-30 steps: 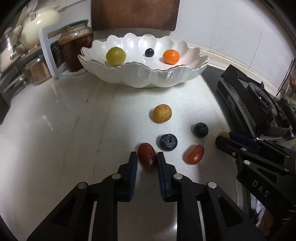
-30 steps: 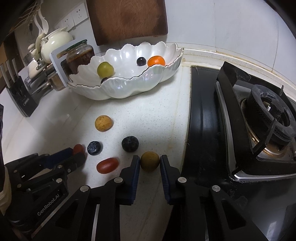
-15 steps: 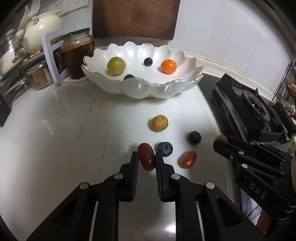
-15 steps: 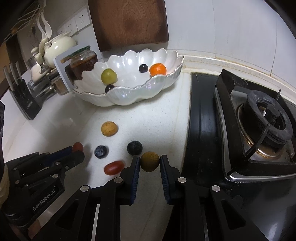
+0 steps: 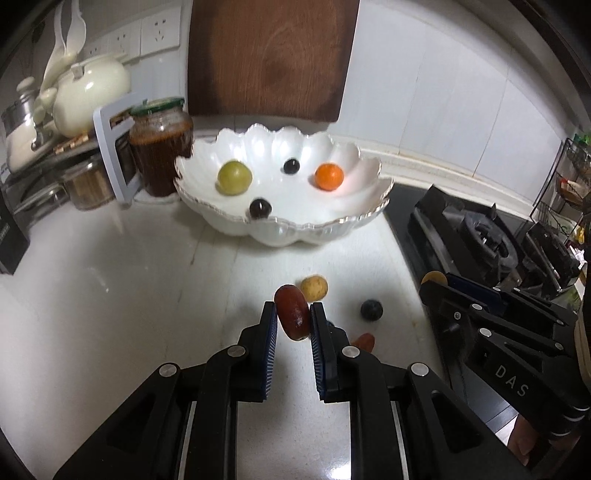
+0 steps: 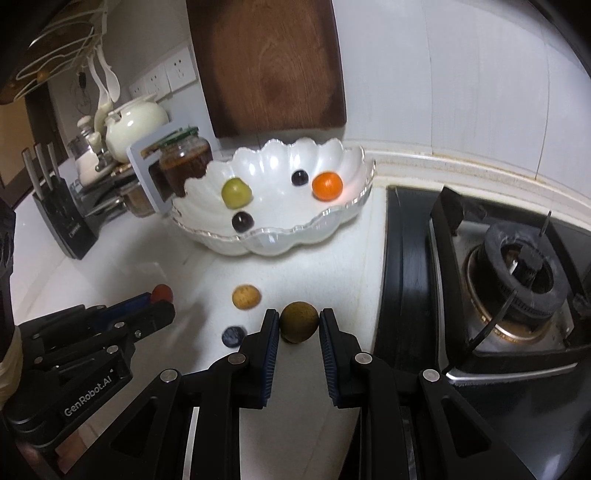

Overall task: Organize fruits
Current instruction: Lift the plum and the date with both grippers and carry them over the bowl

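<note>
Legible: "DAS" in white on body of right gripper, left wrist view; "GenRobot.AI" in white on body of left gripper, right wrist view.

We see a home kitchen: white stone countertop against a tiled wall, gas stove with black grate beside it, wooden cutting board leaning on the wall, wall sockets, cream teapot, sauce jar, knife block, scalloped white bowl holding fruit.
</note>
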`<state>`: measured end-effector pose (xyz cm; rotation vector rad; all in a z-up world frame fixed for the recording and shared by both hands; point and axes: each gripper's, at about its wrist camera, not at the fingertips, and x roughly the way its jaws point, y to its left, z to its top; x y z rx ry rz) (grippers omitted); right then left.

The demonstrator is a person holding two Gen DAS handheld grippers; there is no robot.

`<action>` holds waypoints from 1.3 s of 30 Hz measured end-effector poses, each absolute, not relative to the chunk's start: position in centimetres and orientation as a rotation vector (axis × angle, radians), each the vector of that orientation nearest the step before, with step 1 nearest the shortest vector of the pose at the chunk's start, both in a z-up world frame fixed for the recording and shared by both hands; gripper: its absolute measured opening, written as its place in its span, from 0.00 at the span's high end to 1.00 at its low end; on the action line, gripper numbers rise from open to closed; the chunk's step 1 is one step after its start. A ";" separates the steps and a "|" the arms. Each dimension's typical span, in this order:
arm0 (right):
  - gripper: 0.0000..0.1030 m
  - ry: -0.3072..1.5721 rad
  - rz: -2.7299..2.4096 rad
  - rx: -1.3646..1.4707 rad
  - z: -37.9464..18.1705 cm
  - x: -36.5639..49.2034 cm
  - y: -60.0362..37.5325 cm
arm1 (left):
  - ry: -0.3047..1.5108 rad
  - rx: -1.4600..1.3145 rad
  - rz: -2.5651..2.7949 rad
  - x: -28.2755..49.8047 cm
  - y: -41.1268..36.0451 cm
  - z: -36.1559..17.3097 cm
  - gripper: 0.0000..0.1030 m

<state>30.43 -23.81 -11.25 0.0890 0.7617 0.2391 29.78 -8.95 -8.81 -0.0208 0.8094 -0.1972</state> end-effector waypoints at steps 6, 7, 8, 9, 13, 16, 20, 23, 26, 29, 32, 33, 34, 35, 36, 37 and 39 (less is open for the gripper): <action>0.77 0.714 0.246 0.095 -9.5 30.5 -23.5 | 0.752 -0.009 -0.203 29.8 -8.7 -6.9 0.82; 0.77 0.704 0.246 0.092 -9.1 30.5 -23.4 | 0.746 -0.008 -0.203 29.8 -8.7 -6.6 0.82; 0.77 0.695 0.248 0.091 -8.8 30.6 -23.3 | 0.737 -0.007 -0.202 29.9 -8.6 -6.3 0.82; 0.77 0.686 0.248 0.090 -8.5 30.6 -23.2 | 0.728 -0.009 -0.202 29.9 -8.5 -5.9 0.82; 0.77 0.651 0.249 0.084 -7.2 30.6 -23.1 | 0.695 -0.008 -0.202 29.8 -8.2 -4.9 0.82; 0.77 0.626 0.247 0.079 -6.3 30.6 -23.0 | 0.668 -0.001 -0.199 29.8 -8.1 -4.1 0.82; 0.77 0.602 0.245 0.075 -5.4 30.9 -22.9 | 0.632 0.007 -0.195 30.1 -7.9 -2.9 0.82; 0.77 0.582 0.236 0.067 -4.7 31.2 -22.9 | 0.602 0.019 -0.191 30.3 -7.9 -2.1 0.82; 0.77 0.559 0.232 0.064 -3.9 31.6 -22.8 | 0.582 0.022 -0.188 30.6 -7.7 -1.4 0.82; 0.77 0.536 0.226 0.059 -3.2 32.0 -22.5 | 0.565 0.024 -0.186 31.3 -7.6 -0.7 0.82; 0.77 0.523 0.224 0.057 -2.6 32.6 -22.3 | 0.557 0.018 -0.188 32.0 -7.5 -0.2 0.82; 0.77 0.519 0.225 0.057 -2.6 32.7 -22.3 | 0.555 0.018 -0.189 32.2 -7.5 -0.1 0.82; 0.77 0.519 0.224 0.056 -2.5 32.9 -22.2 | 0.553 0.018 -0.187 32.5 -7.4 0.0 0.82; 0.77 0.520 0.222 0.056 -2.4 33.2 -22.1 | 0.553 0.018 -0.184 32.8 -7.4 0.1 0.82; 0.77 0.520 0.224 0.058 -2.3 33.5 -22.1 | 0.555 0.015 -0.187 33.1 -7.4 0.2 0.82; 0.77 0.523 0.222 0.056 -2.2 33.8 -22.0 | 0.556 0.011 -0.190 33.3 -7.3 0.3 0.82; 0.77 0.523 0.221 0.059 -2.0 34.2 -21.9 | 0.560 0.004 -0.191 33.9 -7.1 0.5 0.82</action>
